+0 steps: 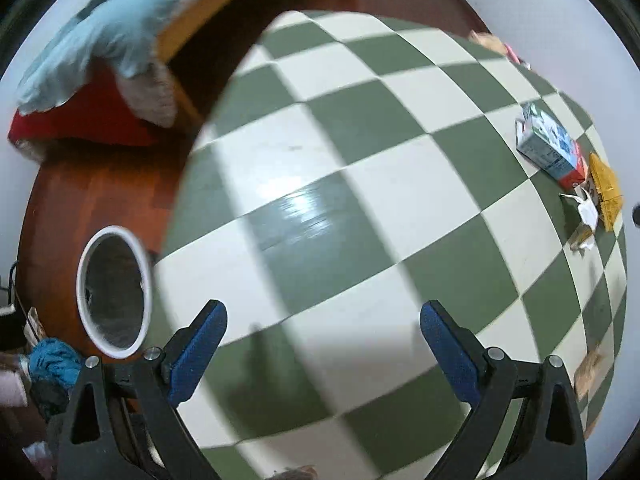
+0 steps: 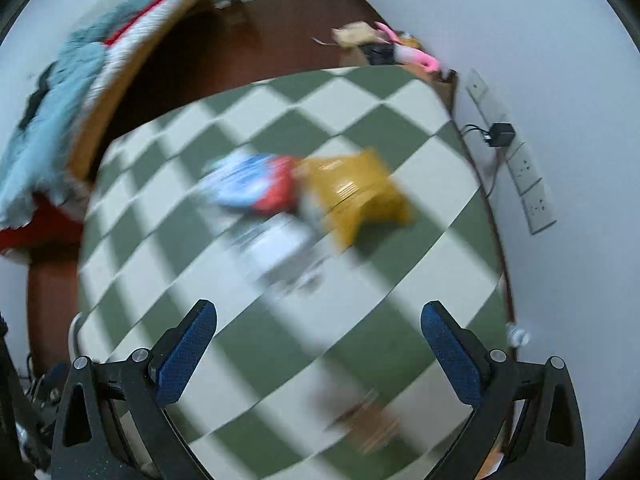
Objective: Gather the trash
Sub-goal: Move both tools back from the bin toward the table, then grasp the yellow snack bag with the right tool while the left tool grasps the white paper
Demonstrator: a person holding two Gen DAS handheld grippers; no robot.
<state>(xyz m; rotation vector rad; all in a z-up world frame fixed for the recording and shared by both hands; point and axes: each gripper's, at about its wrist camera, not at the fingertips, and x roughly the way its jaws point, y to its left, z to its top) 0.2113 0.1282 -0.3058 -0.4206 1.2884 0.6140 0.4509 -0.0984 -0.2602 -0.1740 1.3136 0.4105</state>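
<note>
Trash lies on a green-and-white checkered mat (image 1: 320, 184). A blue, white and red carton (image 1: 550, 148) lies at the right, with a yellow snack bag (image 1: 606, 188) and white paper scraps (image 1: 586, 212) beside it. My left gripper (image 1: 322, 312) stands open over bare mat, well left of that trash. A white-rimmed bin (image 1: 114, 292) stands at its lower left. In the blurred right wrist view, the carton (image 2: 252, 184), yellow bag (image 2: 356, 196) and white scraps (image 2: 280, 252) lie ahead of my right gripper (image 2: 318, 312), which is open and holds nothing. A brown scrap (image 2: 368, 420) lies between its fingers, lower down.
A bed (image 1: 120, 40) with blue and red bedding borders the mat at the upper left, over dark wooden floor (image 1: 80, 200). A white wall (image 2: 560, 80) with sockets and a plugged-in charger (image 2: 500, 134) runs along the right. Pink and tan clutter (image 2: 384, 44) sits in the far corner.
</note>
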